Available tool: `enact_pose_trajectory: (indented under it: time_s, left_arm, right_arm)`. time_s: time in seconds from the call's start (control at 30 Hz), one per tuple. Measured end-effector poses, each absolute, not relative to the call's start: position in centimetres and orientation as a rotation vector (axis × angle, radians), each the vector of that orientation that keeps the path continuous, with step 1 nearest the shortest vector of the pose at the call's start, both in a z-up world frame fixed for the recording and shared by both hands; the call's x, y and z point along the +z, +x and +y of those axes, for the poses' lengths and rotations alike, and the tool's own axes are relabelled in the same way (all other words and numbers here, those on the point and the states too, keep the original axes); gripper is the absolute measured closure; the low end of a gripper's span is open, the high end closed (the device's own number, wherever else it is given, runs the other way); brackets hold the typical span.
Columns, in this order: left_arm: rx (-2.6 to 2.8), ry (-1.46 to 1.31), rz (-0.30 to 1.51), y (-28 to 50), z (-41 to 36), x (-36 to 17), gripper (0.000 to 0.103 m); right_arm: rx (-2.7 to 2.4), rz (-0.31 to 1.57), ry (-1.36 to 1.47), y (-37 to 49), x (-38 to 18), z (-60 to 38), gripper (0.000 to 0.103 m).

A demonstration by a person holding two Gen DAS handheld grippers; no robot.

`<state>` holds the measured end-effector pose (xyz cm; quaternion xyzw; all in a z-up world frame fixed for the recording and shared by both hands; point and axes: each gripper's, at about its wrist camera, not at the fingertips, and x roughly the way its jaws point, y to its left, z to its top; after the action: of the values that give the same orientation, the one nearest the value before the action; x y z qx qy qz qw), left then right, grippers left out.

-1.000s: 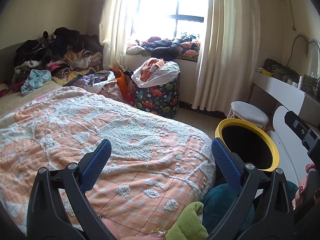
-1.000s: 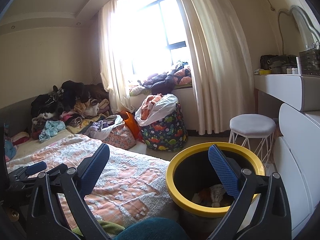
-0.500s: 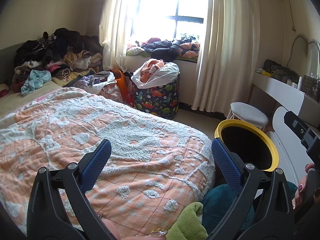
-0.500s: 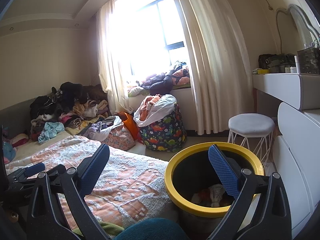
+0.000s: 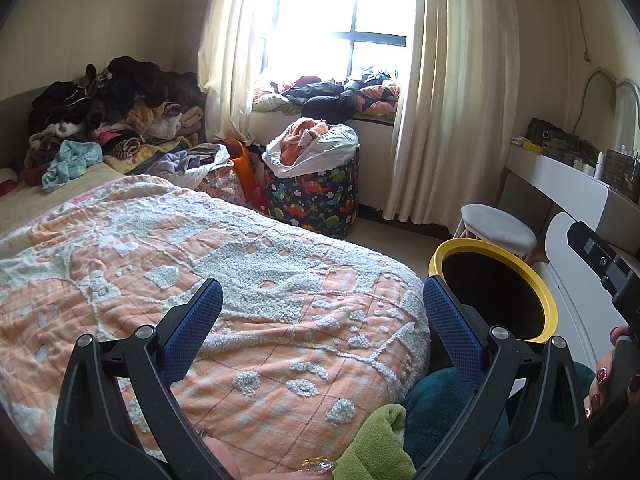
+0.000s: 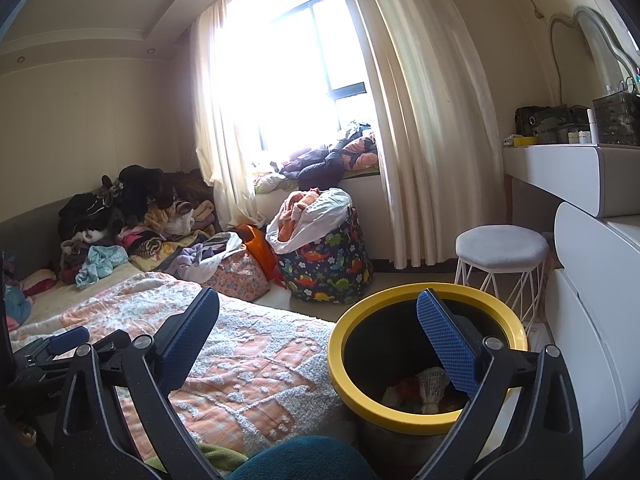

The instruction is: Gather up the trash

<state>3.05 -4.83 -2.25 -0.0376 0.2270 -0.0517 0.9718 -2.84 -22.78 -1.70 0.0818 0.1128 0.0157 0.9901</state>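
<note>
Presently, a pile of clothes (image 5: pixel 100 120) is seen at far left, heaped at the head of the bed (image 5: pixel 200 280), which is covered by an orange-and-white blanket. The left hand-held gripper (image 5: pixel 322 328) is held over the blanket with its blue pads spread wide and nothing between them. Beyond the bed, a dinosaur-print basket (image 6: pixel 326 264) stuffed with fabric is noted below the window. The right hand-held gripper (image 6: pixel 318 336) is likewise spread wide and empty, its right pad poised above the yellow-rimmed bin (image 6: pixel 424 420), which stands on the floor just beside the bed's foot. Trash (image 6: pixel 428 388), a white netted wad among coloured scraps, is observed at the bin's bottom. A white stool (image 6: pixel 502 246) stands behind the bin; a white surface (image 6: pixel 560 168) bearing small containers is recorded at far right.
</note>
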Motion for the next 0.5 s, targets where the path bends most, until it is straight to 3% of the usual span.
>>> enact_pose_trajectory:
  time_s: [0.5]
  left_arm:
    - [-0.1,-0.079,0.465,3.11,-4.83,-2.35,0.011]
  right_arm:
    - [0.043,0.23,0.166,-2.51,-1.5,-22.63,0.007]
